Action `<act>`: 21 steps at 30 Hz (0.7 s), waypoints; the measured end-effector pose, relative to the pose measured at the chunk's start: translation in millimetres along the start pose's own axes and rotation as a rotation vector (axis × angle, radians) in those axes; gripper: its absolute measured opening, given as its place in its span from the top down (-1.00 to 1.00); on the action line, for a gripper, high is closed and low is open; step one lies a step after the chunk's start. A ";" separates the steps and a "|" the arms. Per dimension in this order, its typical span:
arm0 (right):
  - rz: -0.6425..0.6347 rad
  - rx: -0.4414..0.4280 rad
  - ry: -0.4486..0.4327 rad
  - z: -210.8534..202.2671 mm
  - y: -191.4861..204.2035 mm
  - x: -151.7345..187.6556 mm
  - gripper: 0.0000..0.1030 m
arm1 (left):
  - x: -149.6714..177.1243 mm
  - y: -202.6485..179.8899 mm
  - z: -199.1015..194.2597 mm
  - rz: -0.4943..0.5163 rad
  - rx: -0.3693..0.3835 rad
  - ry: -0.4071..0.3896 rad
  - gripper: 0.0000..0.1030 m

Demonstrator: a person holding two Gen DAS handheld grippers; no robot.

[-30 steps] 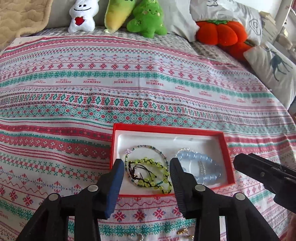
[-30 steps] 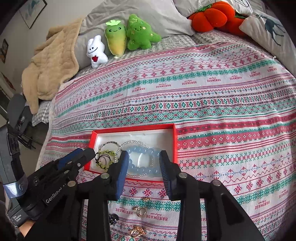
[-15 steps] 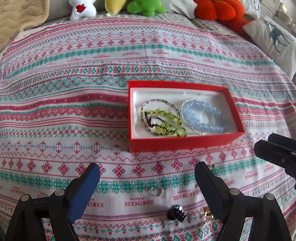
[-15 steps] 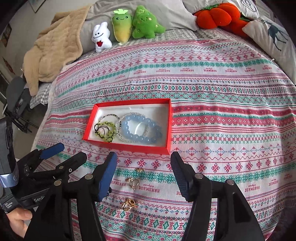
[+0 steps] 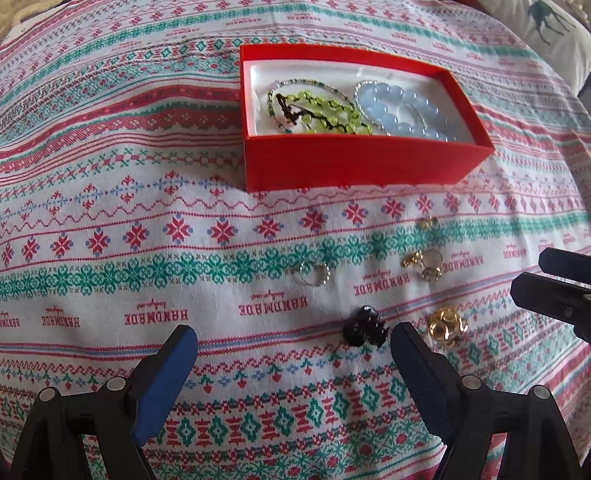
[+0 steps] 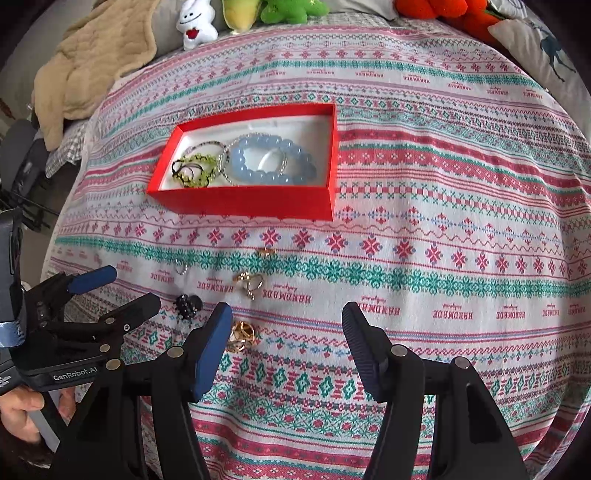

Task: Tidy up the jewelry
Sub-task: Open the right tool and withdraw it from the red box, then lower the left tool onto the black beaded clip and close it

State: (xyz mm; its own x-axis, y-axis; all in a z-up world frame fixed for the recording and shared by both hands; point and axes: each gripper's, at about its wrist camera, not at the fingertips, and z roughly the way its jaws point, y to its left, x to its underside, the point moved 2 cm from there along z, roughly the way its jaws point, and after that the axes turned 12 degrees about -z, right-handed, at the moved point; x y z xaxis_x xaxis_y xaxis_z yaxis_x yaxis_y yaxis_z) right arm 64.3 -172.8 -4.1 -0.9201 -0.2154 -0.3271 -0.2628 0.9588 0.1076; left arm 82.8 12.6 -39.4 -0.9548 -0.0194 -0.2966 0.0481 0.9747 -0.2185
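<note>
A red box on the patterned bedspread holds a green bead bracelet and a pale blue bead bracelet. Loose on the cloth in front of it lie a silver ring, gold rings, a black beaded piece and a gold cluster. My left gripper is open and empty, with the black piece near its right finger. My right gripper is open and empty, beside the gold cluster.
Plush toys, a beige blanket and an orange cushion line the far end of the bed. A deer-print pillow lies at the right. The bed's edge drops off at the left, where a hand holds the left gripper.
Both grippers have drawn back from over the red box toward the loose rings and tipped downward. Both have opened wider.
</note>
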 end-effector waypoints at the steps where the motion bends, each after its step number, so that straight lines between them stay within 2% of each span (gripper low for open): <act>1: 0.001 -0.006 0.012 2.2 0.6 2.7 -0.25 | 2.8 -0.2 1.4 0.006 0.002 0.006 -0.72; 8: -0.010 0.034 0.060 14.0 5.3 18.5 -0.25 | 22.0 -9.0 12.0 0.103 0.016 0.015 -0.67; 13: -0.059 0.063 0.077 19.3 10.1 28.7 -0.25 | 32.8 -20.7 15.8 0.215 0.038 -0.010 -0.20; 17: -0.083 0.070 0.092 23.8 10.2 35.9 -0.25 | 32.3 -30.4 20.8 0.271 0.036 -0.043 -0.13; 21: -0.084 0.076 0.102 27.0 6.5 41.0 -0.25 | 26.8 -37.9 26.6 0.297 0.047 -0.073 0.03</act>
State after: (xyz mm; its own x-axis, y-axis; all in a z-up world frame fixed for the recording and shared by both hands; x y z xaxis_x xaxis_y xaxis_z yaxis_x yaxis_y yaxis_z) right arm 32.7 -170.4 -42.2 -0.9215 -0.3097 -0.2344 -0.3210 0.9470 0.0108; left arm 63.2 -30.8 -63.8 -0.8733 0.2468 -0.4199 0.3370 0.9287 -0.1549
